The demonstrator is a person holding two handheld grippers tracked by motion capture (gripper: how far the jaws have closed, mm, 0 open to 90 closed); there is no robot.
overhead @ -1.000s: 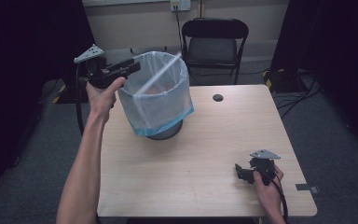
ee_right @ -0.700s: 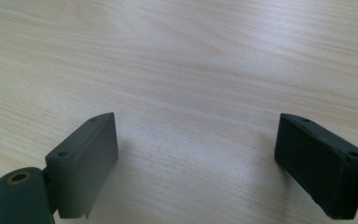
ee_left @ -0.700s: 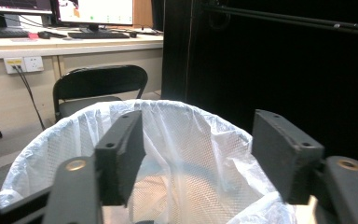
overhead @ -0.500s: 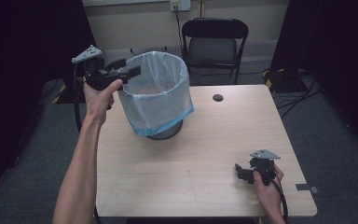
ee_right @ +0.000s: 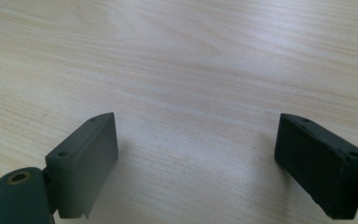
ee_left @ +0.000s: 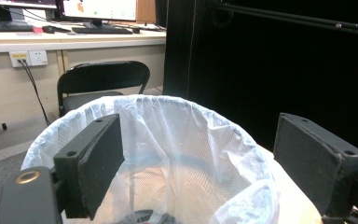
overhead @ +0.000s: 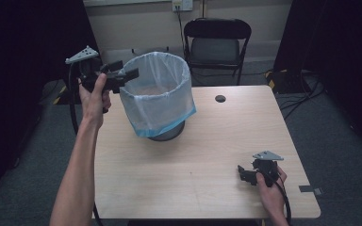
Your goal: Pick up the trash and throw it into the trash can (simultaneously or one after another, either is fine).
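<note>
A black folding chair (overhead: 217, 44) stands behind the far edge of the table (overhead: 207, 155), against a pale wall with a socket (overhead: 181, 4) on it. Through the left gripper view a desk (ee_left: 70, 39) with a keyboard and monitors runs along that wall above the chair. A small dark round cap (overhead: 220, 98) sits in the table top toward its far right, well apart from everything else. Dark curtains close in both sides, and cables lie on the floor at the right.

The bin (overhead: 162, 101), lined with a thin white bag (overhead: 169, 94) whose blue-edged hem hangs down over the outside, stands on the far left part of the table. The left gripper (overhead: 122, 75) hangs level just beside the bin's near-left rim, its jaws pointing across the opening. Those jaws have just been opening and now stand wide apart, released; in the left gripper view the bag's rim lies beyond and between them, with neither pad pressing on the plastic. Nothing stands between the jaws and the rim.

The right gripper (overhead: 245, 174) rests low over the near right corner of the table, well apart from the bin. Its jaws are spread wide with bare wood between them.
</note>
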